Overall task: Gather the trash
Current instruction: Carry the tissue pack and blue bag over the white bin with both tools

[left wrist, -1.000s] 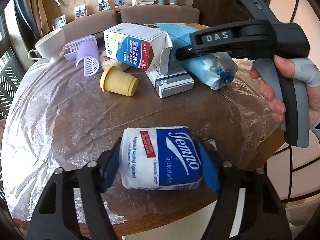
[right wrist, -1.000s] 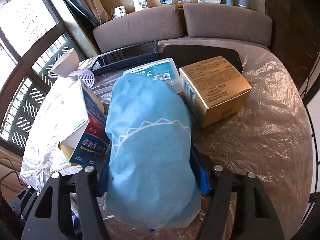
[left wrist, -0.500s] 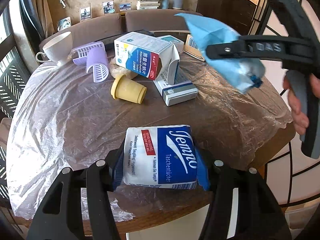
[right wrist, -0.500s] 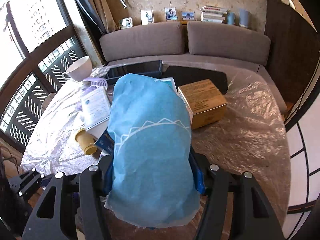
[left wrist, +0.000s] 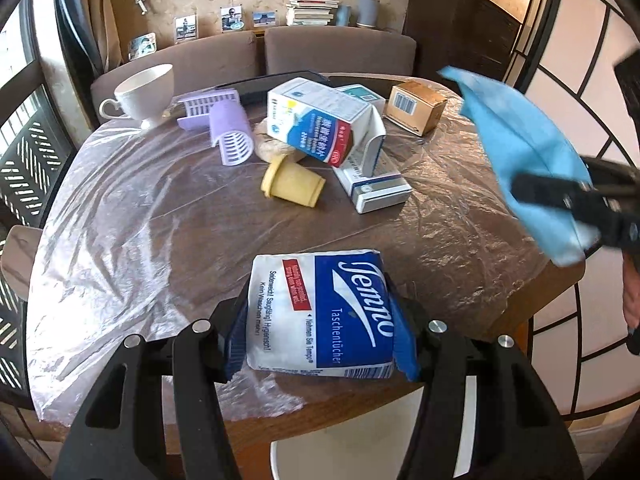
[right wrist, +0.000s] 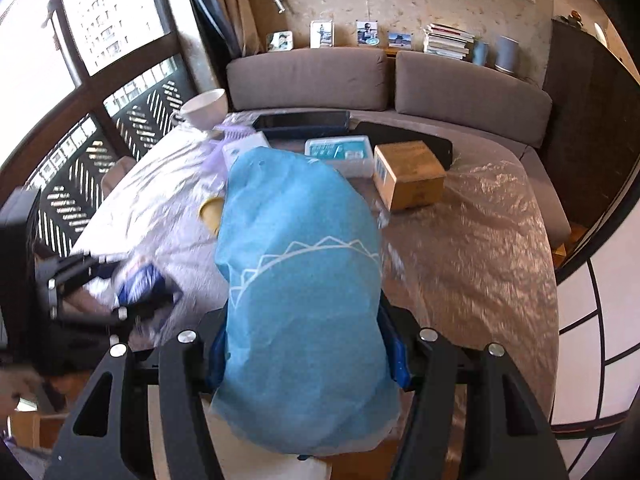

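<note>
Lifting: right gripper [right wrist: 308,356] pinching blue bag [right wrist: 304,300], now risen off the table [left wrist: 460,216].
Left gripper [left wrist: 320,332]: pinching Tempo tissue pack [left wrist: 320,312] at near edge.
Meaning: both ready for binning.

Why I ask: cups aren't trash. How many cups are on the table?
2. A white ceramic teacup stands upright at the far left; a yellow plastic cup lies on its side beside the blue-and-white cardboard carton. Others may hide behind clutter.

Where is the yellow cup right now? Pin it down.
In the left wrist view the yellow cup lies on its side mid-table, just in front of the tipped blue-and-white carton, between the purple basket and the white box.
</note>
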The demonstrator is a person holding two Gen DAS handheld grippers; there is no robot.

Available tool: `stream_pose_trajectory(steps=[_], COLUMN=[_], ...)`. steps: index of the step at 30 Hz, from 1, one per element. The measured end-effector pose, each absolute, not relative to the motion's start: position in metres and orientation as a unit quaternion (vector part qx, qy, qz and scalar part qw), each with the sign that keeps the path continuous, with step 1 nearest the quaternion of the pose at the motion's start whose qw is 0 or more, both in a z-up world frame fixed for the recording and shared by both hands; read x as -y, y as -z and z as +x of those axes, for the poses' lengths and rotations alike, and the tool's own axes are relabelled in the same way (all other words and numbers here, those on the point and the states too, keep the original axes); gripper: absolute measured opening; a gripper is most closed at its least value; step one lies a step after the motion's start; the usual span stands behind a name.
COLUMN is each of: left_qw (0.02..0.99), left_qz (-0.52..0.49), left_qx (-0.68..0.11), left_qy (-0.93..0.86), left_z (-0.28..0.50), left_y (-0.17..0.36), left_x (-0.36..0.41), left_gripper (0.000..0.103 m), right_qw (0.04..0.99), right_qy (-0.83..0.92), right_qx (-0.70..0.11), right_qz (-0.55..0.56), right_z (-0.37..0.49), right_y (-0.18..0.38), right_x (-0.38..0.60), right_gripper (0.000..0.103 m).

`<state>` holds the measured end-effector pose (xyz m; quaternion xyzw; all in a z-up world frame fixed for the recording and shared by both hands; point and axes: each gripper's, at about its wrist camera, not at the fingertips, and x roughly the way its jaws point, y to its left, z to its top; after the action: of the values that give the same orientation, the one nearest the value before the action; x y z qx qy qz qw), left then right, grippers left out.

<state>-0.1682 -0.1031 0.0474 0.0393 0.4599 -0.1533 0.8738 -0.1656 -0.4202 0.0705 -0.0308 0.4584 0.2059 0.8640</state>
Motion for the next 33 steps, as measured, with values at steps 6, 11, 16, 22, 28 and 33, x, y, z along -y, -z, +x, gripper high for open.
stream_pose_trajectory(steps=[6,11,16,22,28,33], left_qw=[0.875,0.874,0.871,0.868,0.862,0.854], left_qz=[0.037,0.038,0.038,0.045,0.050,0.056], left_qx=[-0.459,-0.461,-0.462,-0.465,-0.470,-0.478], left_qy=[0.149,0.151,0.160,0.169,0.185,0.195], left_z=[-0.175,-0.184,-0.197,-0.216,-0.235,-0.246], left_y=[-0.051,-0.052,-0.054,-0.054,-0.052,-0.044], left_x=[0.093,0.086,0.083,0.083,0.085,0.091], left_gripper=[0.058,0.058,0.058,0.058,0.058,0.058], right_qw=[0.849,0.836,0.825,0.813,0.795,0.783], right_qy=[-0.225,-0.241,-0.262,-0.284,-0.308,-0.316], right_qx=[-0.476,-0.492,-0.497,-0.504,-0.515,-0.526], right_qz=[-0.040,-0.040,-0.059,-0.073,-0.090,-0.100], right_z=[-0.197,-0.221,-0.247,-0.267,-0.284,-0.293], right_y=[-0.065,-0.059,-0.053,-0.050,-0.042,-0.031], right_x=[0.421,0.421,0.415,0.408,0.402,0.399], right_gripper=[0.059,0.059,0.059,0.059,0.059,0.059])
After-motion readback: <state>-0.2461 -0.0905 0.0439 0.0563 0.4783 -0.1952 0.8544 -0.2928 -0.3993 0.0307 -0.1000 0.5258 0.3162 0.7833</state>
